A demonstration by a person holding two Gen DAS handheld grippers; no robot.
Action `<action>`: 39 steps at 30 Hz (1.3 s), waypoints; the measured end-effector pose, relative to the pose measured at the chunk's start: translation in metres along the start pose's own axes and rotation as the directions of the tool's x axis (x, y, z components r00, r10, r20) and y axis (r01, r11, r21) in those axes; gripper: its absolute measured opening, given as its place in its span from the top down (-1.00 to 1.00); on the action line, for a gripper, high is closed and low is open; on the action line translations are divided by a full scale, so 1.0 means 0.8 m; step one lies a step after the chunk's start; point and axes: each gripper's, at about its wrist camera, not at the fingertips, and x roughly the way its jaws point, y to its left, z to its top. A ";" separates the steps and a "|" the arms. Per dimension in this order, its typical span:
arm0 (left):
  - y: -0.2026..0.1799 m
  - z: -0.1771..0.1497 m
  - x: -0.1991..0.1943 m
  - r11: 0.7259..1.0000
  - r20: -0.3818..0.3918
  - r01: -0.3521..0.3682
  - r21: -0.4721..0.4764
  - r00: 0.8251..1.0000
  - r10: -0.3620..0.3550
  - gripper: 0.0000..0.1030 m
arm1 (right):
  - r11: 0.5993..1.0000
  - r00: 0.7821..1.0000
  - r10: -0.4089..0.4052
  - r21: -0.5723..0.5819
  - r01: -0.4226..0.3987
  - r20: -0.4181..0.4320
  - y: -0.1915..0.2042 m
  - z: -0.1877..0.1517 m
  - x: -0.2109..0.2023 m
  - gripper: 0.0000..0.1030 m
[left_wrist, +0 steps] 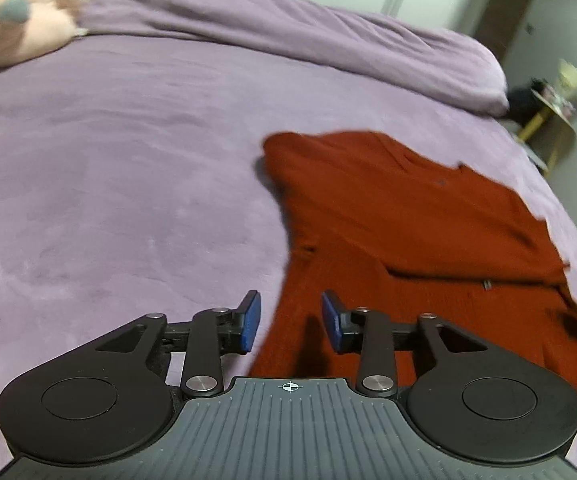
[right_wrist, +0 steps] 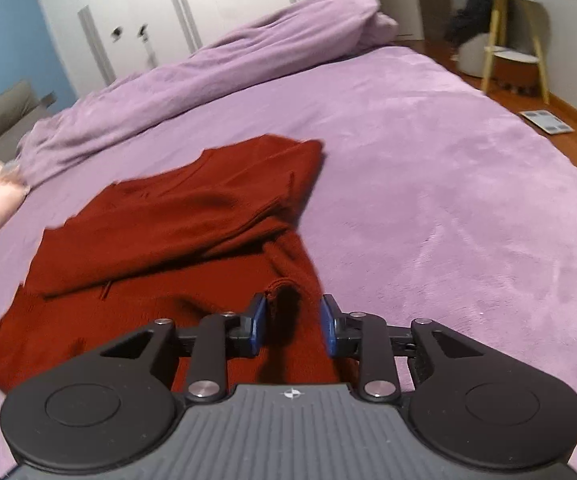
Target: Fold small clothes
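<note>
A dark red knit garment (left_wrist: 416, 232) lies on the purple bed cover, partly folded, with one layer laid across its middle. It also shows in the right wrist view (right_wrist: 176, 236). My left gripper (left_wrist: 290, 322) is open and empty, just above the garment's near left edge. My right gripper (right_wrist: 293, 322) is open, with a raised fold of the garment's near right edge (right_wrist: 284, 300) between its jaws but not clamped. The garment's near hem is hidden under both grippers.
A purple bed cover (left_wrist: 108, 184) fills both views, with a rolled purple duvet (right_wrist: 228, 68) along the far side. A pink plush toy (left_wrist: 20, 20) lies at the far left. A yellow side shelf (right_wrist: 508, 28) and wooden floor are beyond the bed's right edge.
</note>
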 end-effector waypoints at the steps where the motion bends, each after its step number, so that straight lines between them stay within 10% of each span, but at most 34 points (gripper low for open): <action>1: -0.005 0.001 0.004 1.000 -0.008 0.002 0.024 1.000 -0.002 0.19 | 1.000 1.000 -0.010 -0.028 0.010 -0.001 0.003 0.000 0.001 0.42; 8: -0.021 0.004 0.030 0.999 -0.058 0.035 0.039 0.998 -0.033 0.11 | 0.989 1.000 -0.001 -0.145 0.001 -0.004 0.021 0.007 0.005 0.13; 15: -0.039 0.004 0.026 0.993 -0.039 0.051 0.104 0.998 -0.047 0.79 | 0.971 0.999 -0.003 -0.238 -0.006 -0.038 0.034 0.002 0.022 0.39; 18: -0.045 0.004 0.025 0.990 -0.039 0.050 0.135 0.998 -0.045 0.79 | 0.965 0.999 -0.005 -0.262 -0.008 -0.048 0.036 -0.001 0.026 0.79; 24: -0.046 0.007 0.042 0.987 -0.074 0.106 0.123 0.993 -0.097 0.20 | 0.984 0.997 0.010 -0.178 -0.024 -0.079 0.018 -0.001 0.032 0.67; 30: -0.046 0.012 0.060 0.992 -0.096 0.059 0.108 0.994 -0.049 0.60 | 0.988 0.994 0.034 -0.149 -0.050 -0.103 0.018 0.003 0.044 0.73; 39: -0.037 0.072 -0.028 0.986 0.132 0.163 0.026 0.977 -0.165 0.85 | 0.981 0.989 0.109 -0.168 -0.092 0.096 0.038 0.045 -0.003 0.91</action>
